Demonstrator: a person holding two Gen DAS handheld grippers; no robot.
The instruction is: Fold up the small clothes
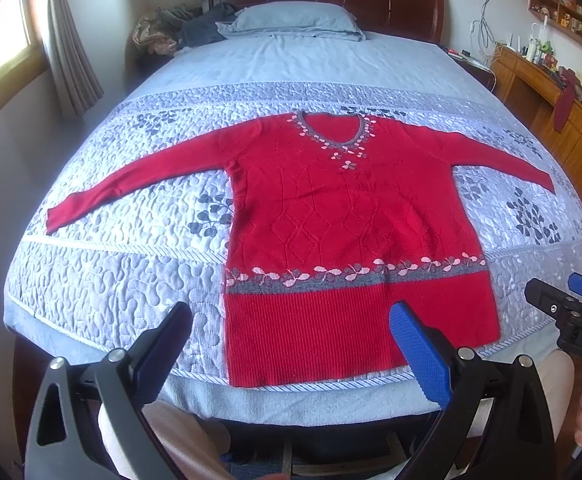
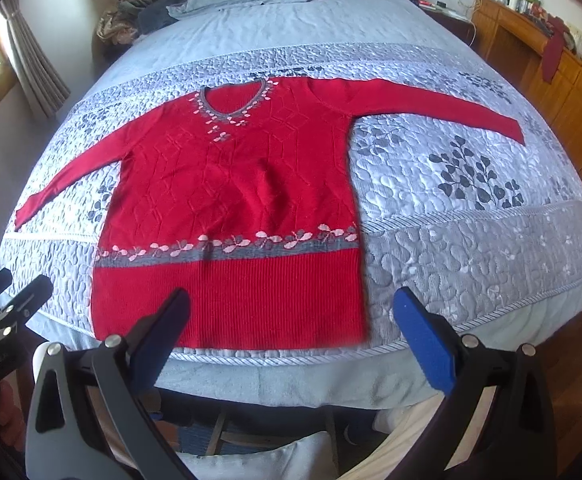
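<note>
A red knitted sweater (image 1: 331,216) with a grey V-neck and a grey flowered band lies flat and face up on the bed, both sleeves spread sideways; it also shows in the right wrist view (image 2: 235,200). My left gripper (image 1: 291,320) is open and empty, held above the sweater's hem at the bed's near edge. My right gripper (image 2: 291,304) is open and empty, above the hem's right corner. The right gripper (image 1: 571,304) shows at the left wrist view's right edge. The left gripper (image 2: 7,296) shows at the right wrist view's left edge.
The bed's quilted blue-grey cover (image 1: 131,264) has leaf prints. A pillow (image 1: 295,20) and a heap of clothes (image 1: 171,32) lie by the wooden headboard. A wooden desk with clutter (image 1: 547,76) stands to the right, a curtained window (image 1: 7,48) to the left.
</note>
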